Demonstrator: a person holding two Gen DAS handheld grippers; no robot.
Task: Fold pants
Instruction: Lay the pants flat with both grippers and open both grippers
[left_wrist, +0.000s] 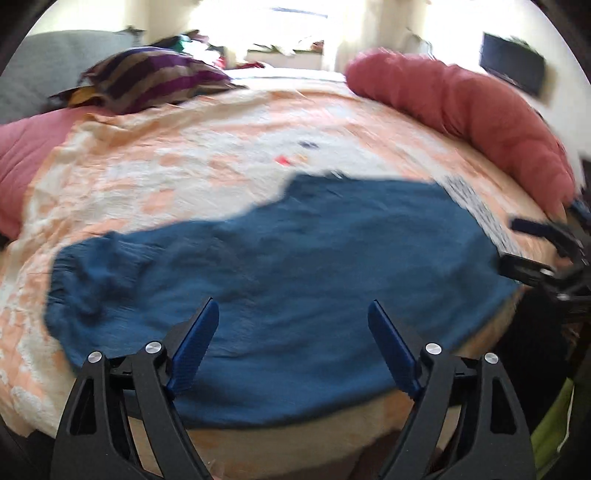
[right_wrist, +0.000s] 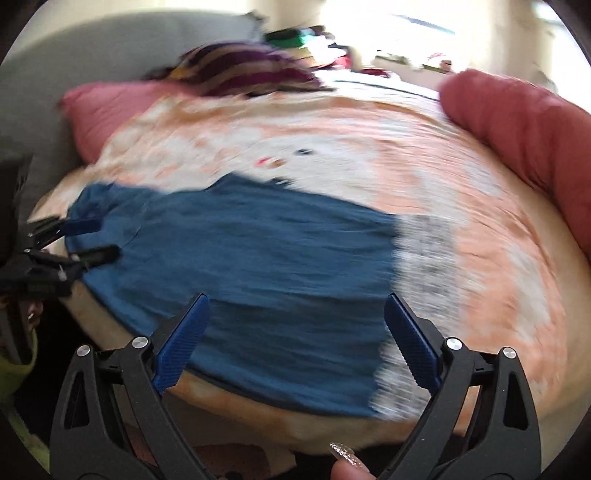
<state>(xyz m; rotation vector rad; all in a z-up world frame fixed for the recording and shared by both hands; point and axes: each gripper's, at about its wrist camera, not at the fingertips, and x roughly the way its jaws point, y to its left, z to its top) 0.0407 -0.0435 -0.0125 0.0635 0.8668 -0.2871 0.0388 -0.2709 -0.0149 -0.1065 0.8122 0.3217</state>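
Pants (left_wrist: 280, 266) lie spread flat on the near part of the bed (left_wrist: 184, 155), blue cloth with its long axis running left to right along the near edge. A grey-and-white patterned band (right_wrist: 424, 266), probably the waistband or a lining, sits at the right end, and the bunched left end looks like the leg cuffs. Both views are blurred, so the seams cannot be made out.

Left gripper (left_wrist: 291, 336) hovers over the near edge toward the left half of the cloth, its jaws wide apart and holding nothing. Right gripper (right_wrist: 295, 332) hangs over the near edge toward the right half, jaws likewise spread and empty, with the patterned band just past its right finger.

Each arm is nearest its own end of the garment, so a lengthwise fold would seem to call for each to drop onto the near hem below it. A red bolster (left_wrist: 461, 110) lies along the far right, well apart from the pants.
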